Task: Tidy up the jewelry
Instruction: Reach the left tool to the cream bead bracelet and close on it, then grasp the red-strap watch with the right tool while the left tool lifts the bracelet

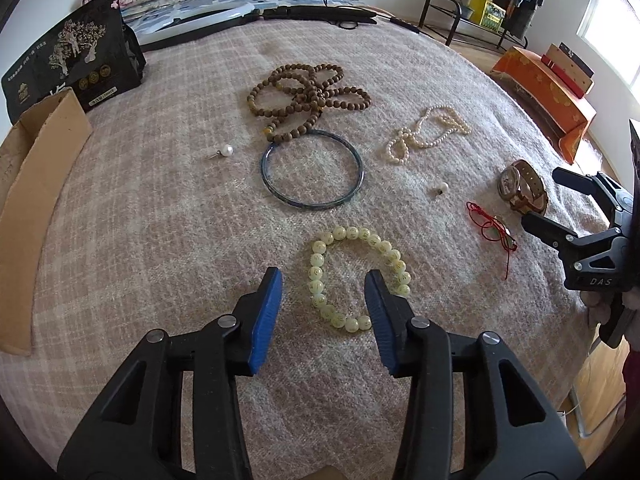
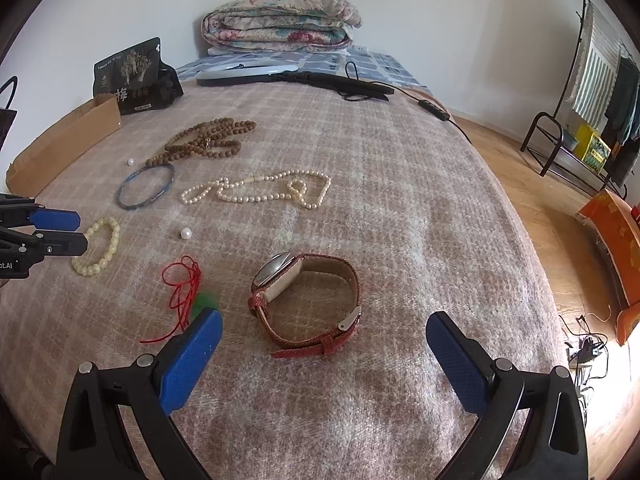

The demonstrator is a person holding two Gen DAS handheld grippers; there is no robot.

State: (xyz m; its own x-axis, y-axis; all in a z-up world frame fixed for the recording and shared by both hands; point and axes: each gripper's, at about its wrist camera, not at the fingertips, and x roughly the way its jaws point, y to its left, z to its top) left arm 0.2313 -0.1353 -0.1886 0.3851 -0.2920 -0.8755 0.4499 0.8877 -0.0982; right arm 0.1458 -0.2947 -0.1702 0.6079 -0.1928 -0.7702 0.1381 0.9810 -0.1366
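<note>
The left gripper (image 1: 324,280) hangs over the pale bead bracelet (image 1: 357,278), its jaws apart and not yet pressing the beads, probably because it lines up to take this piece first. The right gripper (image 2: 324,332) has its jaws wide apart before the watch (image 2: 306,300), which lies on the blanket (image 2: 400,168) to the right of the bracelet, past the red cord (image 2: 182,292).

Fuzzy woven blanket (image 2: 400,200); matt wooden beads (image 1: 308,96); glossy pearl necklace (image 2: 256,192); textured red leather watch strap (image 2: 316,344); ribbed blue rubber pads (image 1: 266,312).
</note>
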